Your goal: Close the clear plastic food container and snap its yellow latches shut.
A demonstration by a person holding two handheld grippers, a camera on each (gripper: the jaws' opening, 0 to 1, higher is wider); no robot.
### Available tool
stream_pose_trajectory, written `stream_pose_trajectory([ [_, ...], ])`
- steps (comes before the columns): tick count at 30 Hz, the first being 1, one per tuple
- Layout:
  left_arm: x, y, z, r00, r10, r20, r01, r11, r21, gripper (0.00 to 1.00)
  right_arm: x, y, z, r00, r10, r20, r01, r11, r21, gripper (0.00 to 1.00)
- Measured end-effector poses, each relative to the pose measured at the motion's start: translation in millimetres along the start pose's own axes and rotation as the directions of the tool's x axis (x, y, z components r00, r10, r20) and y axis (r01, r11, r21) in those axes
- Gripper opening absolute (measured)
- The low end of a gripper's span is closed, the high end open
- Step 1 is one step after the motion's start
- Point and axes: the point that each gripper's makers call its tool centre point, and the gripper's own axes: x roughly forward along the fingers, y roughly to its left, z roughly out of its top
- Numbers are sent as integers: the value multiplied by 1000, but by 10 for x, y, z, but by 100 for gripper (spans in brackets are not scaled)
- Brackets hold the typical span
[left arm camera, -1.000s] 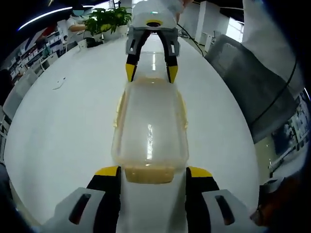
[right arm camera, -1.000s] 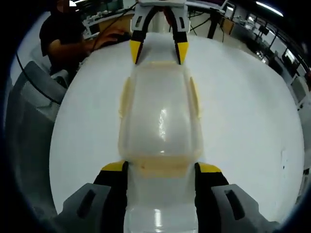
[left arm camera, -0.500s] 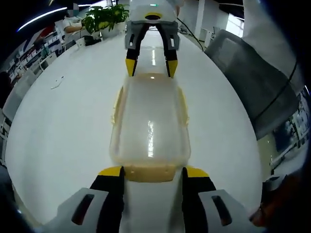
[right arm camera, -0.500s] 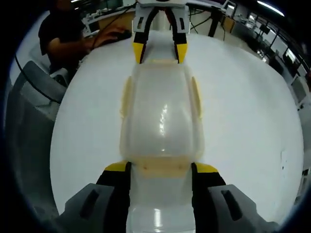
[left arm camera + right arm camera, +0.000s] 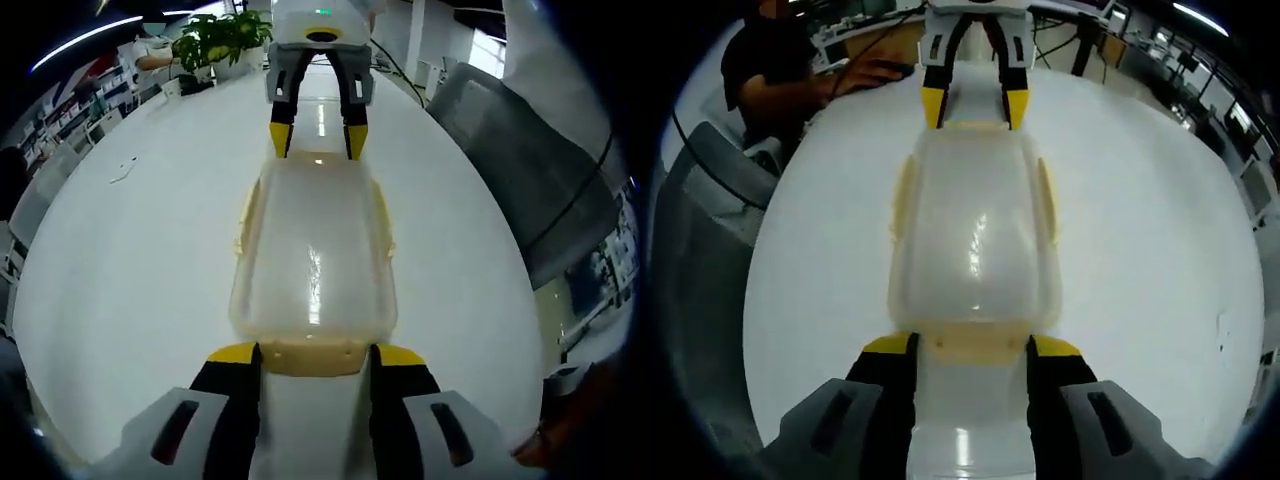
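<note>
The clear plastic container (image 5: 312,255) lies lengthwise on the white table (image 5: 120,270) with its lid down, and yellow side latches (image 5: 243,215) sit against its long walls. In the left gripper view my left gripper (image 5: 315,356) is open, its jaws close on either side of the near end latch (image 5: 312,358). My right gripper (image 5: 320,140) straddles the far end. In the right gripper view the container (image 5: 975,235) runs away from my right gripper (image 5: 971,346), which is open with its jaws tight beside that end's latch (image 5: 975,346). The left gripper (image 5: 975,108) stands at the far end.
A potted plant (image 5: 215,40) stands at the table's far edge. A grey chair (image 5: 520,170) is beside the table. In the right gripper view a person (image 5: 780,70) sits at the far side, and a grey chair (image 5: 700,230) stands beside the table.
Both grippers' jaws have narrowed toward the end latches they straddle. The container has stayed in place on the table.
</note>
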Motion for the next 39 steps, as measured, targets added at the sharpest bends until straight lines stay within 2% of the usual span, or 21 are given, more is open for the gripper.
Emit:
stream_pose_trajectory([
  [11, -5, -7, 13, 1000, 1, -24, -1, 1000, 7, 34, -4, -10, 3, 1000, 2, -10, -2, 1000, -7, 38],
  [23, -29, -29, 14, 999, 1, -44, -2, 1000, -19, 33, -26, -37, 6, 1000, -1, -21, 1, 1000, -25, 36],
  [33, -253, -74, 134, 998, -1, -70, 0, 1000, -13, 33, -162, -37, 90, 1000, 3, 0, -3, 999, -33, 36],
  [39, -425, -144, 273, 997, 6, -83, -7, 1000, -8, 33, -392, 71, 149, 1000, 11, 17, -10, 999, -33, 36],
])
